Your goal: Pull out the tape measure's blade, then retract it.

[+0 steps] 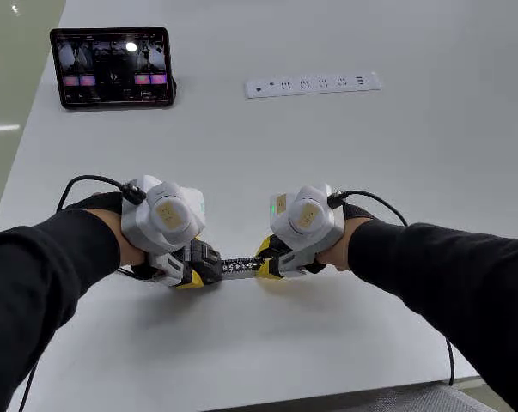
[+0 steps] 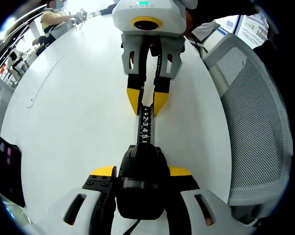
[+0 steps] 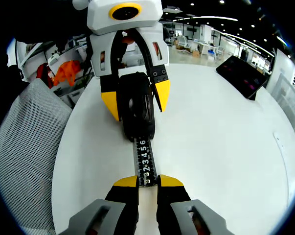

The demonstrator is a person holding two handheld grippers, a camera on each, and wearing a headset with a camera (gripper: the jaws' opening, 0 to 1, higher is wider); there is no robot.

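Note:
A black tape measure case (image 2: 141, 178) sits clamped between the yellow-tipped fingers of my left gripper (image 2: 141, 172), low over the white table; the case (image 1: 204, 262) also appears in the head view, and in the right gripper view the case (image 3: 136, 108) faces me. A short stretch of numbered blade (image 2: 145, 128) runs out of it to my right gripper (image 3: 145, 182), which is shut on the blade's end (image 3: 144, 166). In the head view the blade (image 1: 240, 267) spans the small gap between the left gripper (image 1: 190, 273) and the right gripper (image 1: 269, 268).
A tablet (image 1: 112, 66) lies at the far left of the white table (image 1: 327, 154), and a white power strip (image 1: 313, 84) at the far middle. A grey mesh chair (image 2: 250, 117) stands just off the near table edge. Black cables trail from both grippers.

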